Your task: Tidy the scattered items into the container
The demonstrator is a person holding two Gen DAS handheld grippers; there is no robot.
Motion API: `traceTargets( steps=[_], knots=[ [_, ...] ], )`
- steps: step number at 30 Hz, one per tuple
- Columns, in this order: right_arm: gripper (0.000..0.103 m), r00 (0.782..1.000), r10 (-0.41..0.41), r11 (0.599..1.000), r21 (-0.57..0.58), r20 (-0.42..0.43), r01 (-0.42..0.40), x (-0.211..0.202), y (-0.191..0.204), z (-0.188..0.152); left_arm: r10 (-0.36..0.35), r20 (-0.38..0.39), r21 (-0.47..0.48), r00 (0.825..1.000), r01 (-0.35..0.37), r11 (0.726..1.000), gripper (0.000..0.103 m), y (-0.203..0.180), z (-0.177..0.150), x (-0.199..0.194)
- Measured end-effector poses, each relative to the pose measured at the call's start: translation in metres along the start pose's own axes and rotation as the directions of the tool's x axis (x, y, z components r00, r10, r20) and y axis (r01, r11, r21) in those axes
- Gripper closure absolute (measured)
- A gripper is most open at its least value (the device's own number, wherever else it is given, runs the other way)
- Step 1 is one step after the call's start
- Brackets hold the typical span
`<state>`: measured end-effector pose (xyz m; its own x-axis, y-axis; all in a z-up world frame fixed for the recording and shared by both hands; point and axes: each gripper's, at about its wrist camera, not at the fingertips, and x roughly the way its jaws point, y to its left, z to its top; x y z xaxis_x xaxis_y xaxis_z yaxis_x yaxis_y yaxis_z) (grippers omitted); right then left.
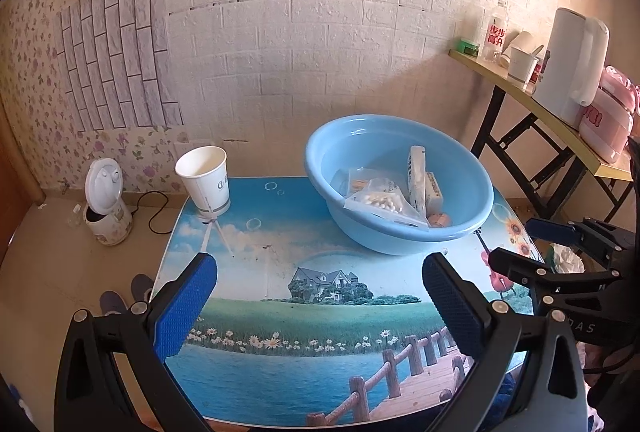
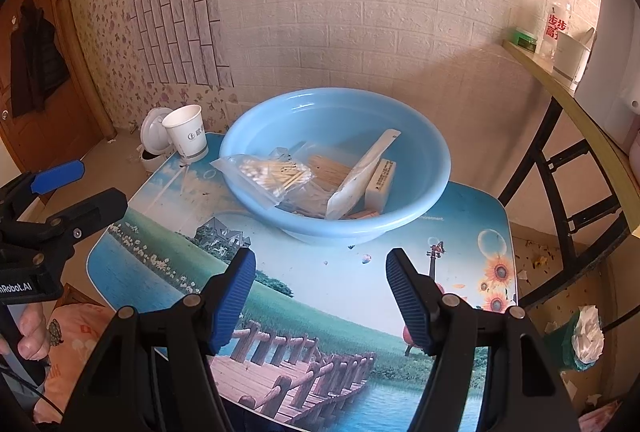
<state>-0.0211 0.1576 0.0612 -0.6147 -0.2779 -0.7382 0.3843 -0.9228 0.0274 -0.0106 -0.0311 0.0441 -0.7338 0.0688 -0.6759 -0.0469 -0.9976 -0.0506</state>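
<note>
The tidy-up looks nearly done: the bag of cotton swabs [image 2: 272,174] and small packets lie in the blue basin [image 2: 434,168], both the left gripper [image 1: 320,306] and right gripper [image 2: 320,298] hover open and empty, so next is maybe the paper cup [image 1: 206,178] at ten o'clock.

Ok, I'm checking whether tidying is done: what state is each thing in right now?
Light blue plastic basin: upright on the table, holding the items.
Clear bag of cotton swabs: in the basin, leaning over its rim.
White paper cup: upright on the table, outside the basin.
Left gripper: open, empty.
Right gripper: open, empty.
</note>
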Motion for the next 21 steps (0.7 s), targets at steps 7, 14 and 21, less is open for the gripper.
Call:
traceTargets(
  steps=[7,14,21],
  knots=[
    [0.034,1.0,0.002,1.0,-0.003,-0.007,-0.002,0.0011,0.0016,-0.0012,0.003,-0.008,-0.006,1.0,-0.003,1.0,0.0,0.0015,-0.0006,0.0013],
    [0.034,1.0,0.001,1.0,-0.004,-0.013,-0.001,0.0025,0.0028,-0.0027,0.004,-0.013,-0.004,1.0,-0.004,1.0,0.0,0.0014,-0.0023,0.002],
    [0.034,1.0,-0.001,1.0,0.003,-0.016,0.001,0.0031,0.0011,-0.0036,0.004,-0.01,-0.002,1.0,-0.004,1.0,0.0,0.0014,-0.0028,0.0013]
  ],
)
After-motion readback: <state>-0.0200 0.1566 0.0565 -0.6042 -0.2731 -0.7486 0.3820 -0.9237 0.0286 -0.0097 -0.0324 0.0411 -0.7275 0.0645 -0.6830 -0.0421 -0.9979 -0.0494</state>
